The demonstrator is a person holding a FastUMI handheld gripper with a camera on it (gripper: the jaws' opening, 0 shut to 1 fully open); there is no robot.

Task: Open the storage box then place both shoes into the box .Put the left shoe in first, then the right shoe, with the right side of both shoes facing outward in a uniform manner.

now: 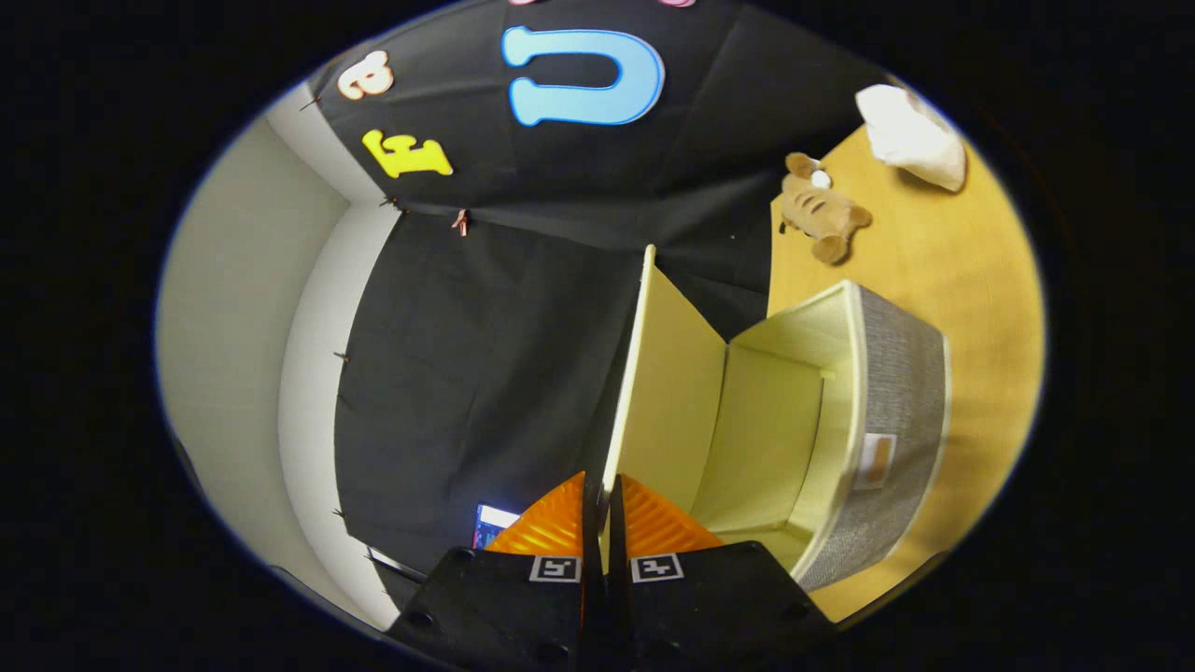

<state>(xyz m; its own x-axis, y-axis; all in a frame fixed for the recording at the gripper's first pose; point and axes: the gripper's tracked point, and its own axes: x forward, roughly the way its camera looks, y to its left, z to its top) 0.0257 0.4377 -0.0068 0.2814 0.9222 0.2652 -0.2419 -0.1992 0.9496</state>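
The view is rolled sideways, so the wooden table (962, 280) runs up one side. A grey fabric storage box (901, 401) with a pale yellow lining sits on it, its inside bare. Its pale yellow lid (663, 392) stands raised, hinged away from the box's mouth. My gripper (602, 509) is shut on the lid's free edge, one finger on each face of the thin panel. The lid runs straight ahead from between the fingers.
A brown striped plush toy (822, 215) lies on the table beyond the box. A white cloth bundle (910, 135) sits farther off near the table's far end. Black booth cloth hangs behind the lid, with a pale wall beside it.
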